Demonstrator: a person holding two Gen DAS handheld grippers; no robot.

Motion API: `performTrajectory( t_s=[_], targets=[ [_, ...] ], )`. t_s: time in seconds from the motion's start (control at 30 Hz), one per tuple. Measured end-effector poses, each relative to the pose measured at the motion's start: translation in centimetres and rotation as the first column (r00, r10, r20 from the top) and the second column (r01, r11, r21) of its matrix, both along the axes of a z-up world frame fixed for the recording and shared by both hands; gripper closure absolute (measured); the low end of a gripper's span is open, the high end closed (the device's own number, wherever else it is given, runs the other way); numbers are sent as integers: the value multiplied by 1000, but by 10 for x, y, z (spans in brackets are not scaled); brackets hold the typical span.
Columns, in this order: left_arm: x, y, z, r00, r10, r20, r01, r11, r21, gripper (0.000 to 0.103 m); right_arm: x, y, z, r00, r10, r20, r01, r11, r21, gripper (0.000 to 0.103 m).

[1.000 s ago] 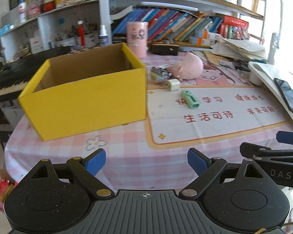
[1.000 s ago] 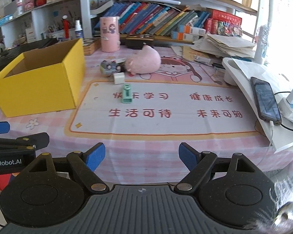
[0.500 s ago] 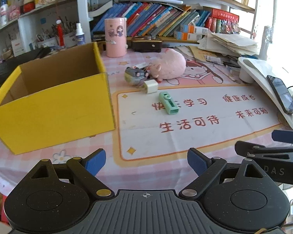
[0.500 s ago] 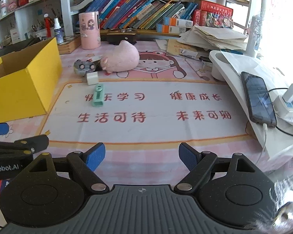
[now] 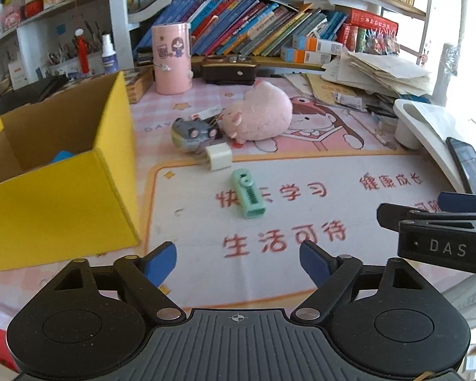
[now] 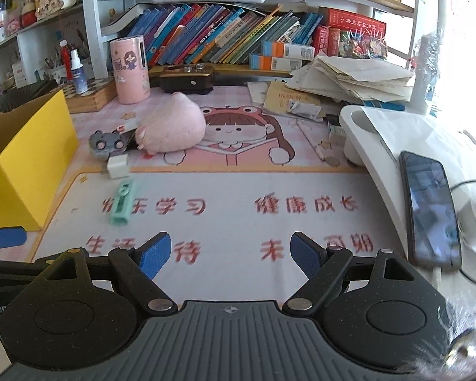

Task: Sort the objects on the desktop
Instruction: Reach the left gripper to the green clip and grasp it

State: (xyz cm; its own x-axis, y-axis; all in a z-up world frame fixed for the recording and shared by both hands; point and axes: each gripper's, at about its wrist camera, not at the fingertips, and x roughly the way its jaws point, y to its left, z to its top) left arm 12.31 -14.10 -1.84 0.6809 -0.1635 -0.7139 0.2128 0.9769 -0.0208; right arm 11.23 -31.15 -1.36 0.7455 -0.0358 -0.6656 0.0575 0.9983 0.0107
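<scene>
An open yellow box (image 5: 57,190) stands at the left of the desk, something blue inside it (image 5: 63,156); it also shows in the right wrist view (image 6: 19,165). On the mat lie a green clip-like item (image 5: 248,194) (image 6: 122,202), a white charger cube (image 5: 218,157) (image 6: 118,166), a grey toy car (image 5: 192,133) (image 6: 107,141) and a pink plush (image 5: 258,116) (image 6: 171,127). My left gripper (image 5: 238,262) is open and empty, just short of the green item. My right gripper (image 6: 228,255) is open and empty over the mat's front.
A pink cylinder (image 5: 172,58), a dark case (image 5: 228,70), shelves of books (image 5: 254,28) and a paper stack (image 5: 380,70) line the back. A white stand (image 6: 396,146) with a phone (image 6: 431,206) and cables sits at the right.
Both grippers have moved forward over the desk. The left one also swung right, so the yellow box slid left and the green item came closer. Both jaws stayed open.
</scene>
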Motion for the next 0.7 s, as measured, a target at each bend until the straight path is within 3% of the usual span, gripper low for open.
performTrajectory(
  t_s=[0.13,0.3,0.7],
  targets=[
    [13,-16,-1,1000,20,20,-20,1000,18,26,18,-15,-2,999,32,-3,-32,999,20,22],
    [45,-28,-11,997,78,0,-78,997,20,47,41,-28,-3,997,83,5,-84,996,35,22],
    [100,-49,-44,984,175,-40,-173,983,62,68,75,-45,-4,981,192,27,-192,981,6,22]
  ],
)
